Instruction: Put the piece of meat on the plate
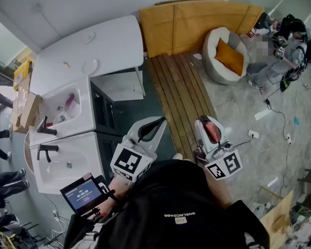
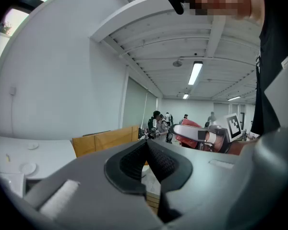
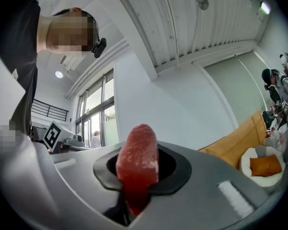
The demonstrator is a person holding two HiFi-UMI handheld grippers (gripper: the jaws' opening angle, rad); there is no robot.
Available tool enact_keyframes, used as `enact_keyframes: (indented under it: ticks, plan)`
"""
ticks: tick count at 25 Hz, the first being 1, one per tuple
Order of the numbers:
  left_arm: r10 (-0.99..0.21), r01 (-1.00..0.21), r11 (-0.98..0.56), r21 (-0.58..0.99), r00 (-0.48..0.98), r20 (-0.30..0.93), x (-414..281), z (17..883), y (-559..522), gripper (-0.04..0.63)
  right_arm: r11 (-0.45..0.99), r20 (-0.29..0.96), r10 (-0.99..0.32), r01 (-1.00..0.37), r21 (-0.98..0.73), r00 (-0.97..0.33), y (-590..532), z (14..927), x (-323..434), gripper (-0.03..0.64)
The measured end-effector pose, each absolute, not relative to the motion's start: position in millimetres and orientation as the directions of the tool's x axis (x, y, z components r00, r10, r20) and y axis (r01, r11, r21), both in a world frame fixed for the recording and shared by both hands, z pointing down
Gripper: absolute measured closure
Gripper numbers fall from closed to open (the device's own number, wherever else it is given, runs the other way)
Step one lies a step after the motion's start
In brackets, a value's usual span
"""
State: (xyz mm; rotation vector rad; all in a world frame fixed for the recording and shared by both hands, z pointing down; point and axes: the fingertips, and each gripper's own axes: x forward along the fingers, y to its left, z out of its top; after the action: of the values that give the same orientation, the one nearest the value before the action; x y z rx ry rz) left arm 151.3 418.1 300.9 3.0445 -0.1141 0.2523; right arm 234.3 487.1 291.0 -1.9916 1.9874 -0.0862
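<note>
The piece of meat (image 1: 212, 131) is a red slab standing up between the jaws of my right gripper (image 1: 205, 123), which is shut on it. Seen from the right gripper view, the meat (image 3: 138, 164) sticks up out of the black pads (image 3: 175, 169) and the gripper (image 3: 139, 152) tilts slightly upward. My left gripper (image 1: 159, 122) is held beside it, apart, over the floor; its pads (image 2: 163, 164) meet at the tip with nothing between them. Two round white plate-like discs (image 1: 89, 65) (image 1: 88, 37) lie on the white counter (image 1: 114, 40), far ahead and to the left.
The counter holds two sinks (image 1: 59, 108) with black taps (image 1: 45, 126). Ahead on the floor lie wooden decking (image 1: 181, 92), orange cushions (image 1: 197, 22) and a round white chair (image 1: 225, 53). A person (image 1: 280, 56) sits at the back right. A small screen (image 1: 83, 193) hangs by my left hand.
</note>
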Motion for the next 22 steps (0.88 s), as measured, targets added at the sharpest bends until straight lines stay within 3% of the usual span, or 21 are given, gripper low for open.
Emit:
enact_keyframes:
  ticks: [9, 22]
  plan:
    - [-0.072, -0.099, -0.985, 0.142, 0.980, 0.185, 158, 305, 413, 0.575, 0.063, -0.159, -0.987, -0.958, -0.280, -0.018, 474, 292, 237, 0.548]
    - [-0.200, -0.232, -0.966, 0.117, 0.951, 0.236, 177, 330, 490, 0.575, 0.186, -0.167, -0.976, -0.930, -0.318, -0.138, 535, 316, 268, 0.548]
